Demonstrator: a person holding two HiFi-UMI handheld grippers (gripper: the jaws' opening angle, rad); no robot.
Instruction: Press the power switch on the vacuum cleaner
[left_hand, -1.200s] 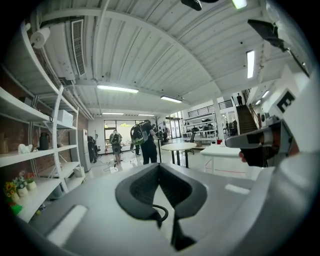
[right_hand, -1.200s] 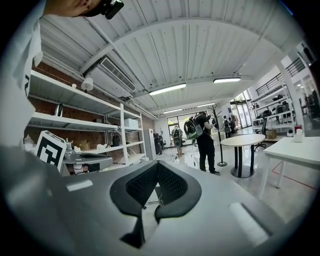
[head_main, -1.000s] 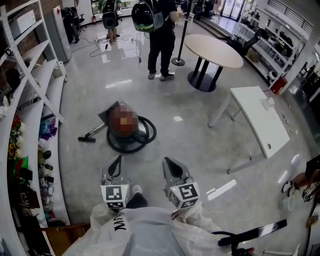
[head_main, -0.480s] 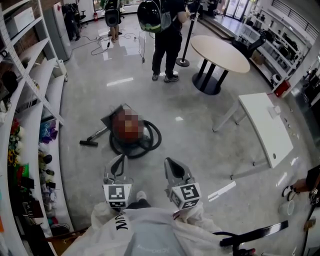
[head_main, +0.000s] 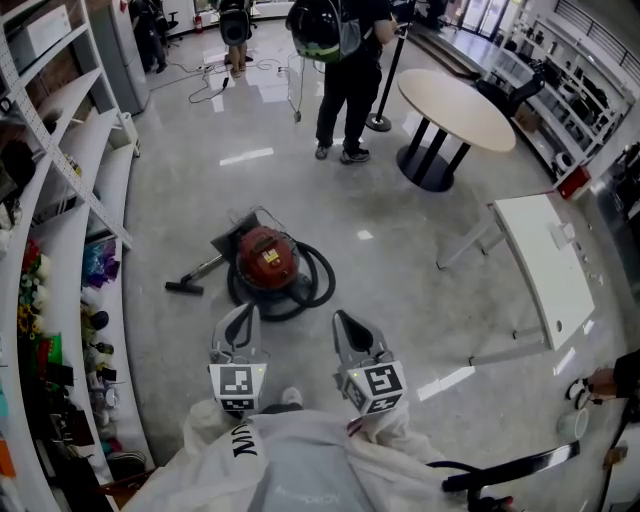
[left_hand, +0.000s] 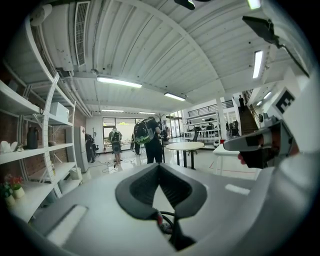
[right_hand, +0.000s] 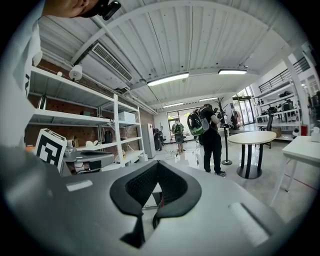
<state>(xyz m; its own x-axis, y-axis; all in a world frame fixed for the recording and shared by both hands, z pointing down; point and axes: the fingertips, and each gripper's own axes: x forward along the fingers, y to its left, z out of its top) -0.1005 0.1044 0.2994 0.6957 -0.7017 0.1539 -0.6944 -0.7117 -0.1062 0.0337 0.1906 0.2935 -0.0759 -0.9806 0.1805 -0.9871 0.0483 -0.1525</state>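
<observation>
shelves (head_main: 70, 215) on the left hold small oddments. the red vacuum (head_main: 266, 258) sits on the floor (head_main: 400, 300), ringed by its black hose (head_main: 320, 288). the left hand-held gripper (head_main: 243, 316) and right hand-held gripper (head_main: 341, 320) point at it side by side, near but apart, each with jaws closed together on nothing.

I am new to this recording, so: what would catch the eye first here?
The red vacuum cleaner sits on the floor in the middle of the head view, a black hose coiled round it. Just below, the left gripper and right gripper point at it, fingers together and empty. Behind, a person with a backpack stands near a round table.
</observation>
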